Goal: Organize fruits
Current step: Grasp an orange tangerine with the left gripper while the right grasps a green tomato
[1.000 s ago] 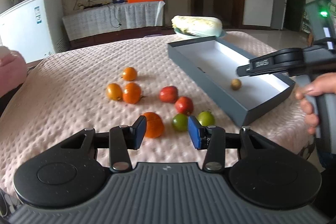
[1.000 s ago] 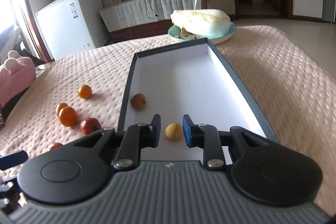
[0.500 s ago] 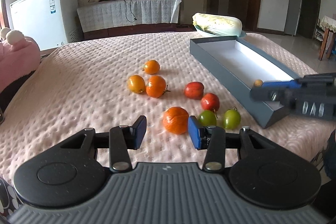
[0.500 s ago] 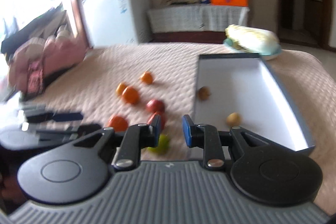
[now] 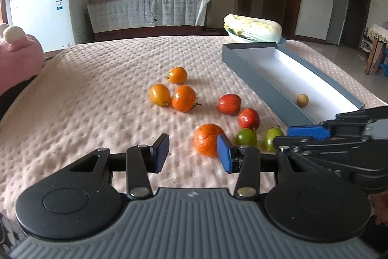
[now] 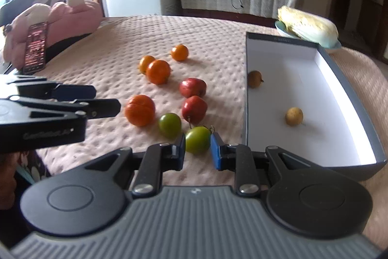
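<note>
Several fruits lie loose on the pink bedspread: three small oranges [image 5: 183, 98], a larger orange [image 5: 208, 139], two red fruits [image 5: 229, 104] and two green ones [image 5: 246, 137]. A grey box [image 6: 371, 111] with a white inside holds two brown fruits [image 6: 294, 116]. My left gripper [image 5: 193, 153] is open and empty, with the larger orange just ahead of its right finger. My right gripper [image 6: 197, 148] is open, its fingers on either side of the nearer green fruit [image 6: 197, 139], not closed on it.
A cabbage on a plate [image 5: 252, 25] sits behind the box. A pink plush toy [image 6: 60, 16] and a phone [image 6: 36, 47] lie at the left edge of the bed. A white fridge [image 5: 46, 13] and a sideboard stand behind.
My right gripper has left the box, swung left and come down over the nearer green fruit. My left gripper has shifted, so the larger orange now sits to its right.
</note>
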Action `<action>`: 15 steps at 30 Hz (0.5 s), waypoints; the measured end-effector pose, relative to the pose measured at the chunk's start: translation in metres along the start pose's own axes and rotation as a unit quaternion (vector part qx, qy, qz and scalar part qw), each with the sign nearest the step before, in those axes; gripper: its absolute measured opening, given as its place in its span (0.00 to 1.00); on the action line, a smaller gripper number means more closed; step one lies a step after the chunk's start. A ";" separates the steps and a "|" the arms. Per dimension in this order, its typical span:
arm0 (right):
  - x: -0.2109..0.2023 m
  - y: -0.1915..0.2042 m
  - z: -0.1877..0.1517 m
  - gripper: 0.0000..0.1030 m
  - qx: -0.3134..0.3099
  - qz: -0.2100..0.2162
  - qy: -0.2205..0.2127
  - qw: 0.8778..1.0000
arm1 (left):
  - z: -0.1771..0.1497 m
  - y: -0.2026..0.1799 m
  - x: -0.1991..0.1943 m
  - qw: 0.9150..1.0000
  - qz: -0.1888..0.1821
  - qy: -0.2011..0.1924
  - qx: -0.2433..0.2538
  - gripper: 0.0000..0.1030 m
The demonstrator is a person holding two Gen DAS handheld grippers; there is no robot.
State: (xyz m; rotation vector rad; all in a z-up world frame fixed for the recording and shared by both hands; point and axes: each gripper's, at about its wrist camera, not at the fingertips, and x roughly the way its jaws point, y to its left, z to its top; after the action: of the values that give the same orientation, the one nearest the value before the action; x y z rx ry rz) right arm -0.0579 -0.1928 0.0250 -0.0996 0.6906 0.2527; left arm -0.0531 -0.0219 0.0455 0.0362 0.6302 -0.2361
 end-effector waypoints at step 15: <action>0.019 0.010 0.003 0.33 -0.035 -0.003 0.006 0.999 | 0.004 -0.008 0.021 1.000 -0.005 0.010 0.009 0.48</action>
State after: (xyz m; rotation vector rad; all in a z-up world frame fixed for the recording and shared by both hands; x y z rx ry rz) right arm -0.0444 -0.1787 0.0153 -0.1702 0.6924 0.2699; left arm -0.0363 -0.0342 0.0364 0.0525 0.6484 -0.2519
